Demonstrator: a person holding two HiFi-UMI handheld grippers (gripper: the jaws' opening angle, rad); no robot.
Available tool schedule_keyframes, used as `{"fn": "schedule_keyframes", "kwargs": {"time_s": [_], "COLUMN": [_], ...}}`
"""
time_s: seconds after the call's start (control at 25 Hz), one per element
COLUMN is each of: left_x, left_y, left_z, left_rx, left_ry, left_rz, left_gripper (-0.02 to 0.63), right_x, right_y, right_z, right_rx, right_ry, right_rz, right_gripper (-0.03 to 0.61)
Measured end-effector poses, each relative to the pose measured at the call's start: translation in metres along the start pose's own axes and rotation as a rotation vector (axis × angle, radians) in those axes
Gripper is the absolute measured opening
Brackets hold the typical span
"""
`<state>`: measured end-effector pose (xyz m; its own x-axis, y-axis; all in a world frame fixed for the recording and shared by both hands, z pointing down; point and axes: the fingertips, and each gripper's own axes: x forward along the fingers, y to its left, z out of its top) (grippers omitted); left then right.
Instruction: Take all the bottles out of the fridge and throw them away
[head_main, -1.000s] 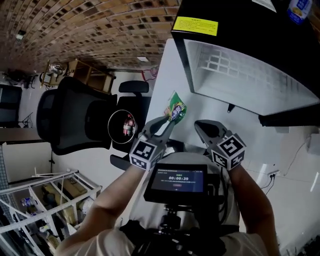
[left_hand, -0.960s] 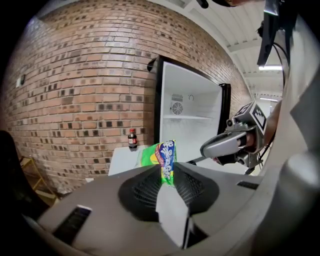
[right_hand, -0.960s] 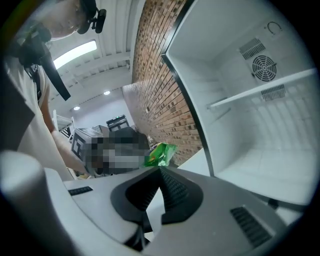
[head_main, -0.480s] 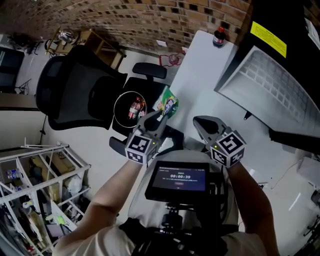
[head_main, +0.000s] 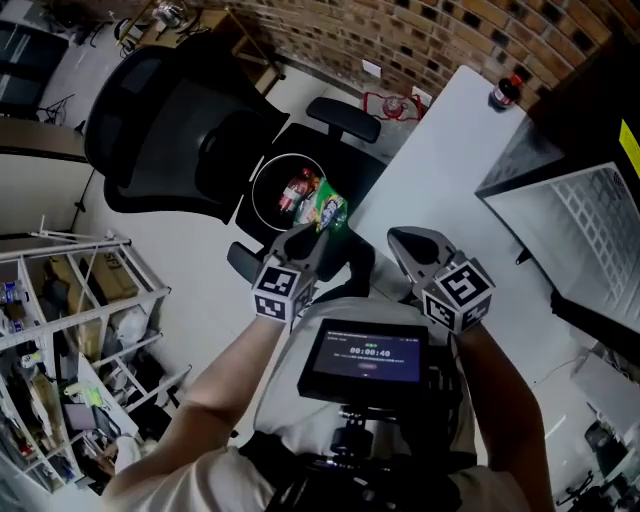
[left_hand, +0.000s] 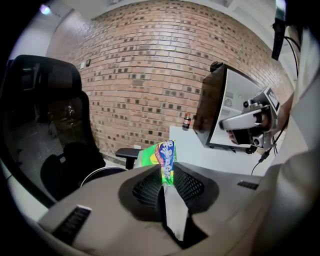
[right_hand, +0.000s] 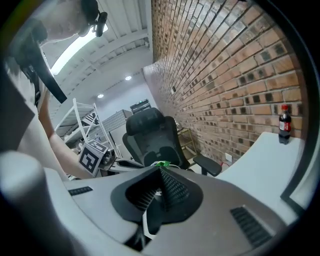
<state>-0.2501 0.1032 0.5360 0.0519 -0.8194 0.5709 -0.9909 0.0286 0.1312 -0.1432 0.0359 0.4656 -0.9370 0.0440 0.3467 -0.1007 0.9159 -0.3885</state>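
My left gripper (head_main: 305, 236) is shut on a green bottle (head_main: 329, 211) with a blue and white label; it looks flattened, almost like a packet. In the left gripper view the green bottle (left_hand: 162, 156) sticks out past the jaws of the left gripper (left_hand: 167, 176). It hangs over the near rim of a round white-rimmed bin (head_main: 262, 168) that holds red-labelled bottles (head_main: 297, 188). My right gripper (head_main: 407, 241) is shut with nothing in it, to the right over the white table (head_main: 450, 150). A cola bottle (head_main: 503, 92) stands at the table's far end.
The black fridge (head_main: 590, 190) stands open on the table at the right, its white wire shelf showing. A black office chair (head_main: 170, 120) is behind the bin. Metal shelving (head_main: 70, 340) with clutter is at the lower left. A brick wall (head_main: 400, 40) runs along the back.
Both grippers have swung left, away from the fridge. The green bottle, still gripped, has gone from over the table to over the bin's rim. The cola bottle has come into view.
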Motion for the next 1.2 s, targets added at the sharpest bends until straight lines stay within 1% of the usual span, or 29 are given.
{"fn": "schedule_keyframes", "kwargs": {"time_s": [0.24,0.4,0.6,0.8,1.0,1.12,1.2], "left_x": [-0.009,-0.006,0.013,0.046,0.076,0.087,0.093], "left_y": [0.05,0.083,0.115,0.152,0.166,0.172,0.176], "left_z": [-0.037,-0.055,-0.07,-0.091,-0.107,-0.124,-0.132], "left_rx": [-0.022,-0.032,-0.045,-0.064,-0.126,-0.142,-0.125], "left_ry": [0.052,0.084,0.109,0.182,0.239,0.307,0.359], "left_rz": [0.086,0.121,0.13,0.141,0.114,0.116,0.116], "left_gripper": [0.08,0.08,0.081,0.081,0.083,0.089,0.094], "right_x": [0.04,0.059,0.078,0.091,0.096,0.099,0.101], "right_y": [0.016,0.021,0.026,0.022,0.018,0.017,0.015], "right_z": [0.001,0.0,-0.001,-0.001,-0.004,-0.006,-0.005], "right_rx": [-0.008,-0.004,-0.004,0.008,0.018,0.022,0.024], "right_ry": [0.04,0.066,0.097,0.111,0.141,0.152,0.148], "right_rz": [0.055,0.063,0.067,0.053,0.039,0.031,0.028], "right_gripper": [0.005,0.005,0.005,0.005,0.005,0.005,0.005]}}
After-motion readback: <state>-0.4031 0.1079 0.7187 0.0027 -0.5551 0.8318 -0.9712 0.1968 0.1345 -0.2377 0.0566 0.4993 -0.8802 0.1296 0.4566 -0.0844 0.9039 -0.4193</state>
